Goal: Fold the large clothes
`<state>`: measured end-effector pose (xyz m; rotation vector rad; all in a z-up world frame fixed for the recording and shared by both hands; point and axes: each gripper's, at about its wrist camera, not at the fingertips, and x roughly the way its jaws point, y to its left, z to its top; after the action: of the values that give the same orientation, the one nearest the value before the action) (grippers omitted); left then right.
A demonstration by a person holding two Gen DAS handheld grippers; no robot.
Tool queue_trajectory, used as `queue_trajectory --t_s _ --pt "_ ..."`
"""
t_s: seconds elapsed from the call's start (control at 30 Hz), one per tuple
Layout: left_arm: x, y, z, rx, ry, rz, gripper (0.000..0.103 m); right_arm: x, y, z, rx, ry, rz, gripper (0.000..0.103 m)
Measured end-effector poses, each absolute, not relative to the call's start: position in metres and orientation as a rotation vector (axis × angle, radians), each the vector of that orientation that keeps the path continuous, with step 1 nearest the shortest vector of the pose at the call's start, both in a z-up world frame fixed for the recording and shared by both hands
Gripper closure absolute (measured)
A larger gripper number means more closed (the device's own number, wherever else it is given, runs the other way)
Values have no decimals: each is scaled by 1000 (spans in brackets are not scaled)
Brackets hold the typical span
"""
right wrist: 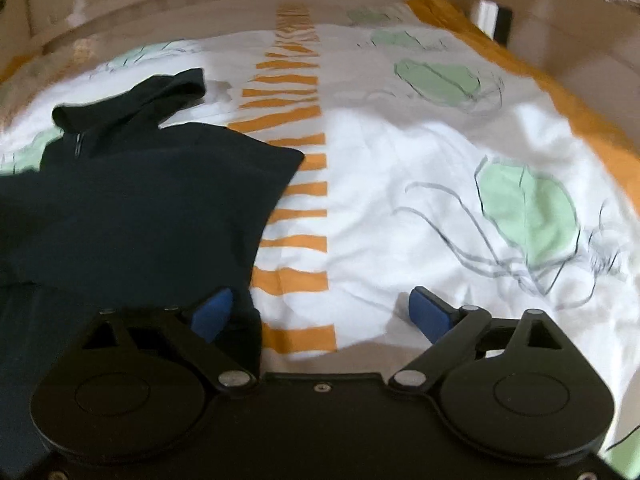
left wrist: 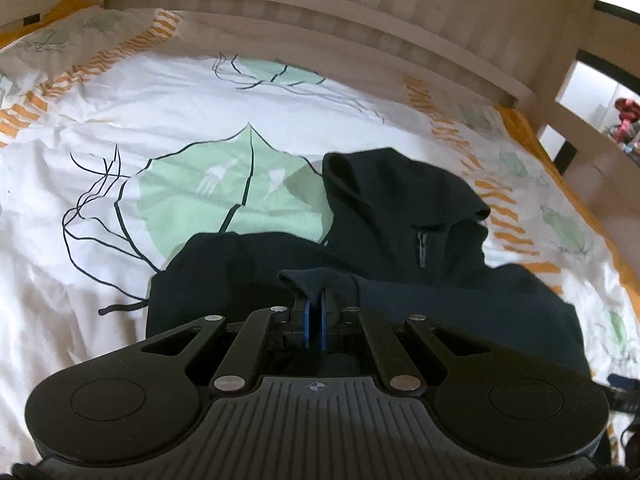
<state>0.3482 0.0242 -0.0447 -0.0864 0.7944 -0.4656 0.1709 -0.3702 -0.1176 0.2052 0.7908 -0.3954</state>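
Observation:
A dark navy hooded jacket (left wrist: 404, 220) lies on the bed, hood toward the headboard, zip showing at the collar. My left gripper (left wrist: 314, 304) is shut on a fold of the jacket's fabric (left wrist: 316, 278) and holds it just above the rest of the garment. In the right wrist view the jacket (right wrist: 152, 200) lies at the left. My right gripper (right wrist: 320, 308) is open and empty; its left finger (right wrist: 212, 312) sits at the jacket's right edge and its right finger (right wrist: 430, 312) is over the bare duvet.
The bed has a white duvet (left wrist: 120, 120) with green leaf prints and orange stripes (right wrist: 296, 200). A pillow (left wrist: 72, 40) lies at the far left. A beige slatted headboard (left wrist: 320, 12) runs along the back. The bed's orange edge (right wrist: 560, 92) is at the right.

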Motion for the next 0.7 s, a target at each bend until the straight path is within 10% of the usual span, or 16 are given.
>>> queue_trajectory --t_s 0.33,0.7 --pt "356 30 -62 -81 827 -421 90 171 -377 -123 247 790 -403 2" --pt "336 21 -57 58 733 -356 28 164 -368 -103 217 682 -424 1"
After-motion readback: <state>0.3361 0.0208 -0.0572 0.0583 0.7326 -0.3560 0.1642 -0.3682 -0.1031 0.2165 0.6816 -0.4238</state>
